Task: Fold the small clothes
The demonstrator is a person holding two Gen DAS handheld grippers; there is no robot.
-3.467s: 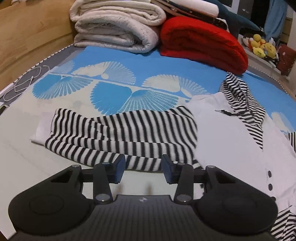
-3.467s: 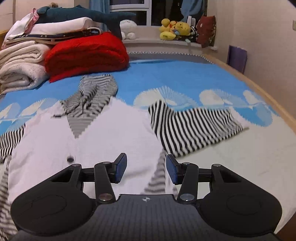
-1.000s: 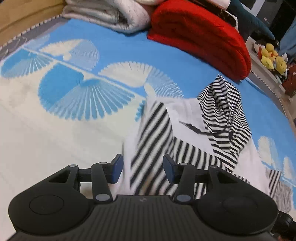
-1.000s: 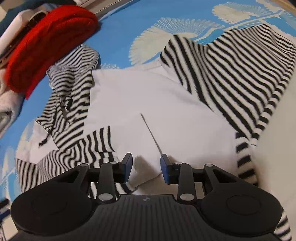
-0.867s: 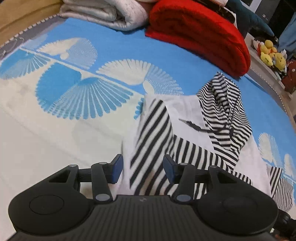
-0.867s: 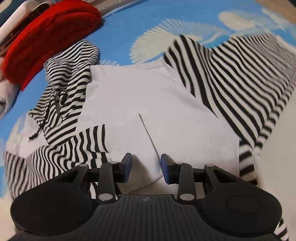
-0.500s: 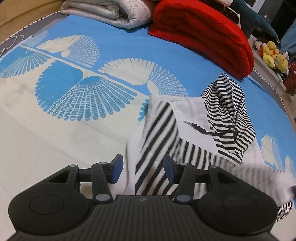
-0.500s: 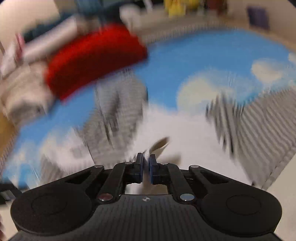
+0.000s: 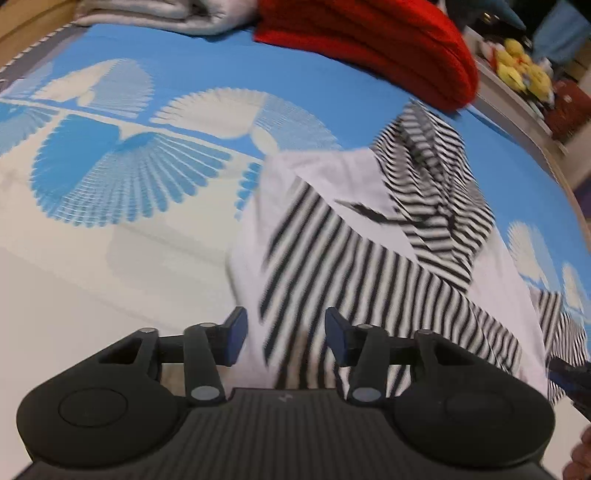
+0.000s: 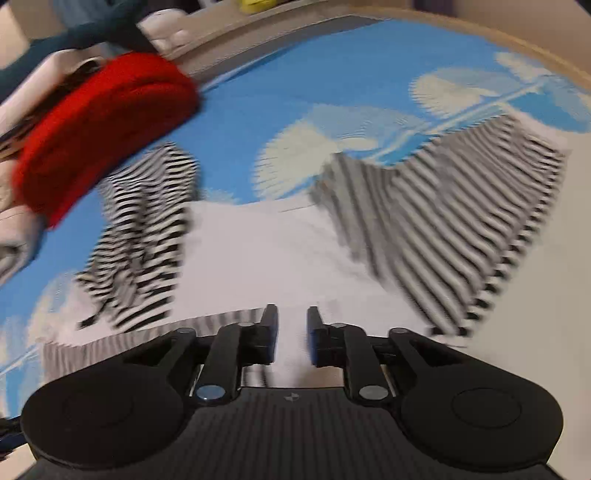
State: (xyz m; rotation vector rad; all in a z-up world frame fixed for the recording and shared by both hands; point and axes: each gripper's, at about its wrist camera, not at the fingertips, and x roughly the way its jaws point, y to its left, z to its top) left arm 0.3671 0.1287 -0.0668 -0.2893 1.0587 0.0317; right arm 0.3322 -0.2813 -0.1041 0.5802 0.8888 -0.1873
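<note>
A small white hooded cardigan [image 9: 354, 184] with black-and-white striped sleeves and hood lies on the bed. Its left striped sleeve [image 9: 369, 280] is folded across the white body. My left gripper [image 9: 283, 332] is open just above that folded sleeve, holding nothing. In the blurred right wrist view the white body [image 10: 273, 251] lies ahead, the striped hood [image 10: 147, 206] at left and the other striped sleeve [image 10: 461, 221] spread out to the right. My right gripper [image 10: 291, 332] is open with a narrow gap over the white fabric, empty.
The bed sheet [image 9: 129, 158] is blue and cream with fan prints. A rolled red blanket [image 9: 369, 40] and folded white blankets [image 9: 166, 14] lie at the head. Yellow plush toys [image 9: 517, 70] sit on a ledge. A wooden bed edge [image 10: 480, 22] curves at the right.
My right gripper was shut on the cardigan half a second ago and has opened, letting the fabric go, while swinging fast. My left gripper stayed open and moved a little closer over the folded sleeve.
</note>
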